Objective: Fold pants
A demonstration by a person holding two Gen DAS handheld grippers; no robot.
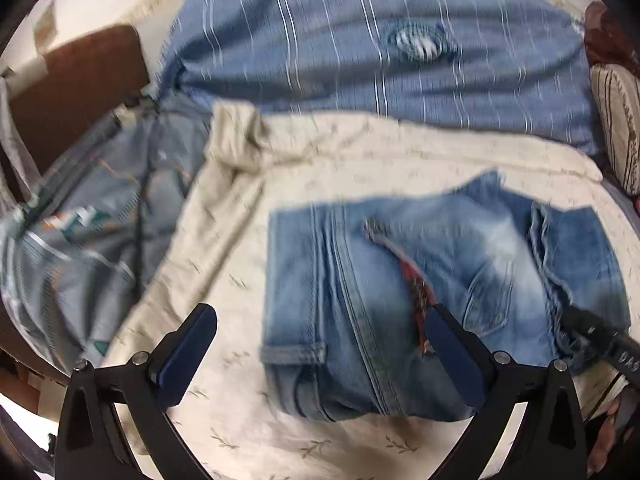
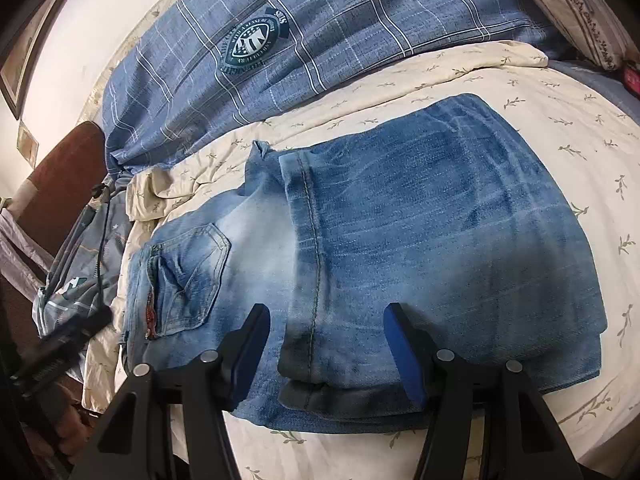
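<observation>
Jeans (image 2: 400,220) lie folded on the cream bedsheet (image 2: 540,92); right gripper (image 2: 326,344) and left gripper (image 1: 320,344) both gape wide, empty; next, pinch the near edge squarely, both layers.

Bed sheet (image 2: 500,92) (cream, leaf print): folded jeans (image 2: 400,220), plaid pillow (image 2: 320,40).

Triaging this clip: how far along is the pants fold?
Done: jeans already lie folded into a compact stack on the cream sheet, leg hem doubled over the seat pocket. In hand: nothing; left gripper and right gripper are both open over the denim. Left: perhaps one final fold or smoothing.
</observation>
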